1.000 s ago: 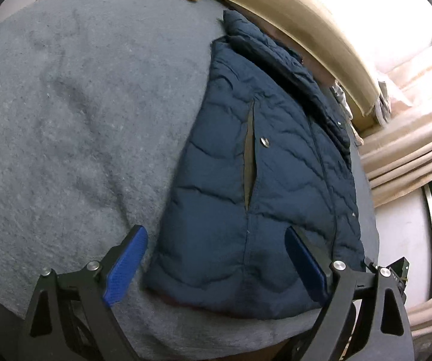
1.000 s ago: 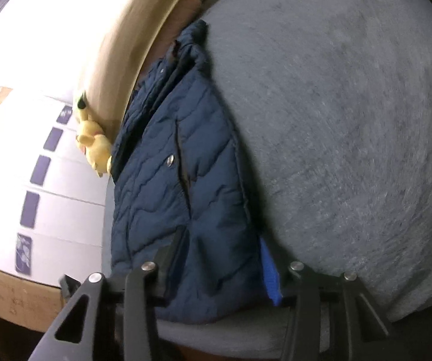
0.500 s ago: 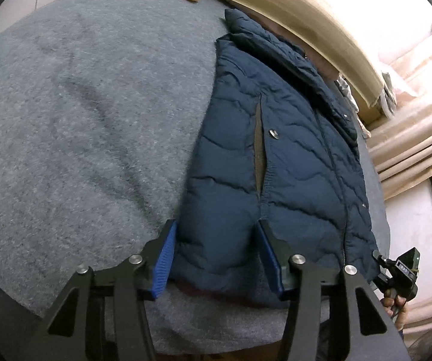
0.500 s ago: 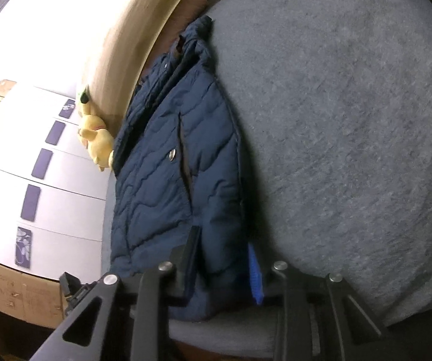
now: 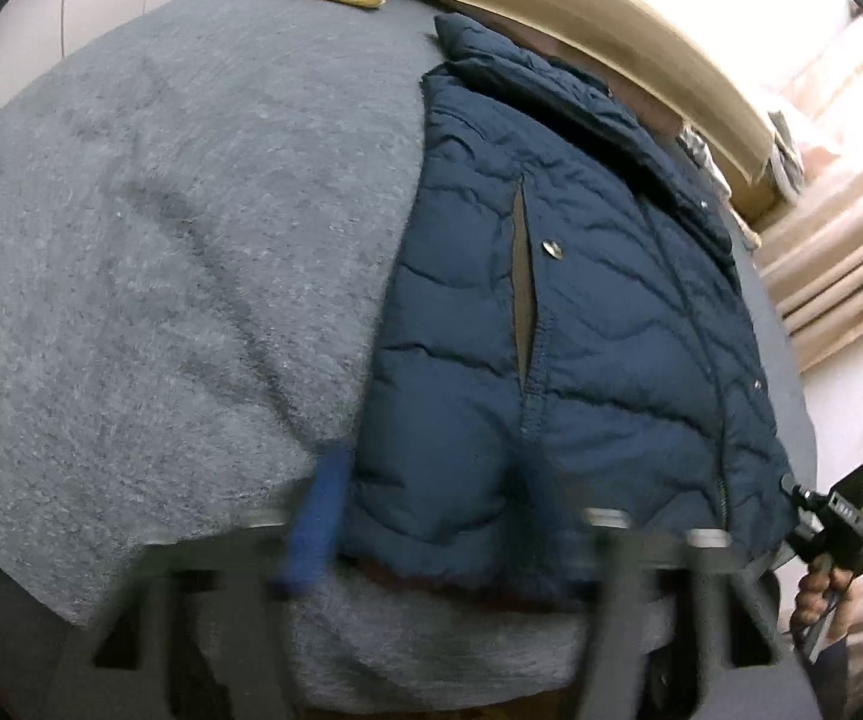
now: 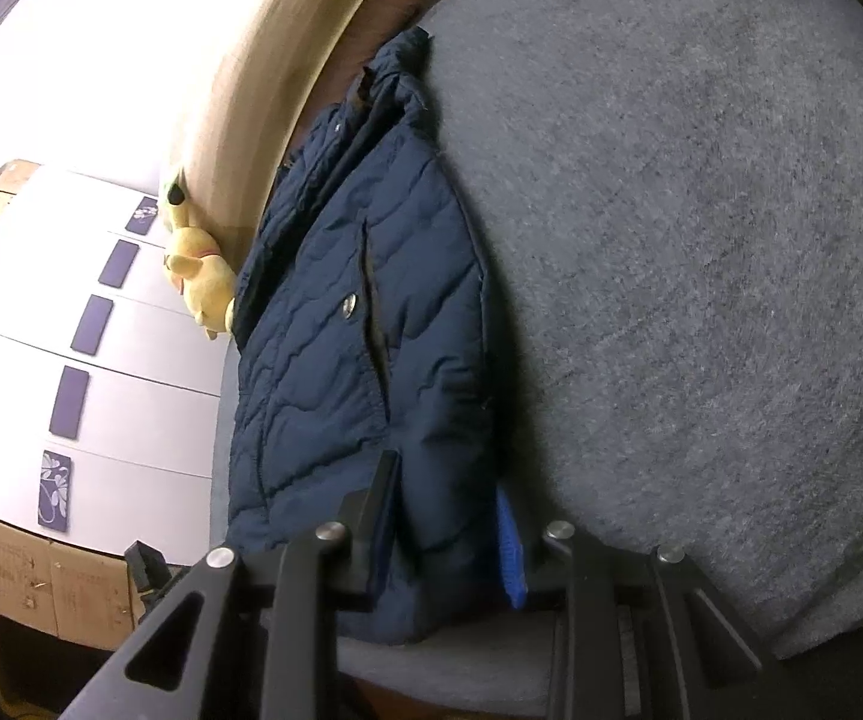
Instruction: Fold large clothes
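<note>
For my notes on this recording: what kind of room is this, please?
Probably a bedroom at home: a grey blanket over a bed with a wooden headboard, a yellow plush toy and curtains.

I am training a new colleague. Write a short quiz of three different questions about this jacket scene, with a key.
1. True or false: the jacket lies on a gray blanket.
2. Which part of the jacket does each hand-held gripper close around? A) collar B) bottom hem C) a sleeve
3. Fill in: the yellow plush toy sits beside the jacket's ____ end.

Key
1. True.
2. B. The left hand-held gripper and the right hand-held gripper each have their fingers on both sides of the hem; whether they already pinch it is not clear.
3. Collar.
</note>
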{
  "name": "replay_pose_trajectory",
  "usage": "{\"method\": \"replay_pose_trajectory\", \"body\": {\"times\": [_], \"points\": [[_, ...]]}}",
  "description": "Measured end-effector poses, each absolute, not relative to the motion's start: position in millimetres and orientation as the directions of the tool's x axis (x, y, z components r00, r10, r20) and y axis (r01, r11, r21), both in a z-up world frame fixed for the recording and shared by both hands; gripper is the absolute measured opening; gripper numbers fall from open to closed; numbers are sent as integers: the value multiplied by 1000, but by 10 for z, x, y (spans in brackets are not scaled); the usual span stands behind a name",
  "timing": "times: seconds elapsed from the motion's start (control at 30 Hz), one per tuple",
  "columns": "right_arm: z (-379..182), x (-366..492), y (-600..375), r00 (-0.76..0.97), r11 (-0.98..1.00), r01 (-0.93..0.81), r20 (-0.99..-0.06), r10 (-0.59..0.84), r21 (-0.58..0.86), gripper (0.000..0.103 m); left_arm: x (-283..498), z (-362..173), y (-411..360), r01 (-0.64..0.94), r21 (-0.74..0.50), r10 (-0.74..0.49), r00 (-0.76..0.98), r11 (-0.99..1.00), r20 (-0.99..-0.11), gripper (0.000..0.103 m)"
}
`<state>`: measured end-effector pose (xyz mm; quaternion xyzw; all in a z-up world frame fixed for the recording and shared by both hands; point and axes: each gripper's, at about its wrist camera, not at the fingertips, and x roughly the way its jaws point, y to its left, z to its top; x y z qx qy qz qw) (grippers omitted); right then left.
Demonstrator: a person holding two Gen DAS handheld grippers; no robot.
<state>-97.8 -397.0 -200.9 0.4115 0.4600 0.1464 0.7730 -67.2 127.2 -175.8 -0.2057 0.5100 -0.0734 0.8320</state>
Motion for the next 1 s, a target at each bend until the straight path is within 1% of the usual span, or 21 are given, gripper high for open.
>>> {"method": "replay_pose_trajectory", "body": {"times": [0.03, 0.07, 0.1, 0.17, 0.37, 0.5, 0.53, 0.57, 0.6, 0.63, 0.67, 0.7, 0.73, 0.87, 0.9, 0.97, 1.0], "points": [[-2000, -972, -3956, 529, 625, 148, -595, 605, 767, 22, -665, -1761, 1291, -91, -428, -341, 466, 899, -816, 28], [-1978, -959, -3932, 523, 634, 139, -600, 605, 761, 20, -664, -1758, 1315, -90, -449, -361, 465, 889, -808, 18], [-1934, -951, -3897, 521, 647, 127, -606, 602, 752, 16, -669, -1745, 1324, -91, -457, -367, 468, 885, -804, 17], [-1861, -946, -3860, 516, 665, 104, -612, 599, 739, 13, -711, -1657, 1313, -85, -446, -352, 491, 891, -797, 13], [-1609, -1027, -3802, 510, 708, 65, -633, 582, 703, 11, -910, -1386, 1311, -75, -455, -345, 548, 887, -762, 12], [-1754, -1091, -3825, 490, 691, 93, -637, 596, 717, 12, -929, -1542, 1364, -86, -460, -357, 511, 884, -782, 13], [-1809, -1091, -3855, 494, 671, 109, -626, 603, 733, 15, -903, -1604, 1380, -96, -468, -364, 499, 879, -786, 16], [-1852, -1091, -3884, 500, 649, 121, -611, 614, 751, 16, -873, -1639, 1408, -117, -477, -366, 494, 871, -789, 19], [-1859, -1093, -3898, 506, 638, 125, -602, 618, 760, 20, -853, -1648, 1438, -128, -488, -370, 496, 863, -785, 21], [-1835, -1100, -3917, 523, 642, 123, -599, 606, 756, 30, -835, -1654, 1474, -140, -499, -373, 502, 855, -780, 29], [-1800, -1108, -3937, 541, 649, 113, -595, 595, 752, 39, -825, -1646, 1500, -147, -500, -367, 512, 854, -777, 43], [-1772, -1114, -3957, 554, 647, 108, -586, 591, 755, 70, -823, -1636, 1524, -152, -497, -357, 524, 855, -774, 49], [-1748, -1124, -3983, 569, 642, 111, -578, 585, 759, 83, -814, -1632, 1540, -159, -491, -344, 534, 856, -772, 63], [-1813, -1059, -3994, 556, 632, 119, -578, 597, 766, 82, -762, -1682, 1510, -140, -508, -370, 528, 850, -765, 64], [-1867, -1042, -3969, 544, 624, 124, -579, 608, 771, 80, -752, -1693, 1454, -135, -502, -371, 518, 854, -771, 64], [-1924, -1009, -3917, 531, 609, 123, -571, 626, 783, 59, -736, -1727, 1385, -123, -489, -371, 501, 864, -782, 63], [-1950, -990, -3866, 515, 610, 117, -573, 637, 784, 38, -734, -1726, 1360, -120, -482, -365, 503, 868, -783, 57]]}}
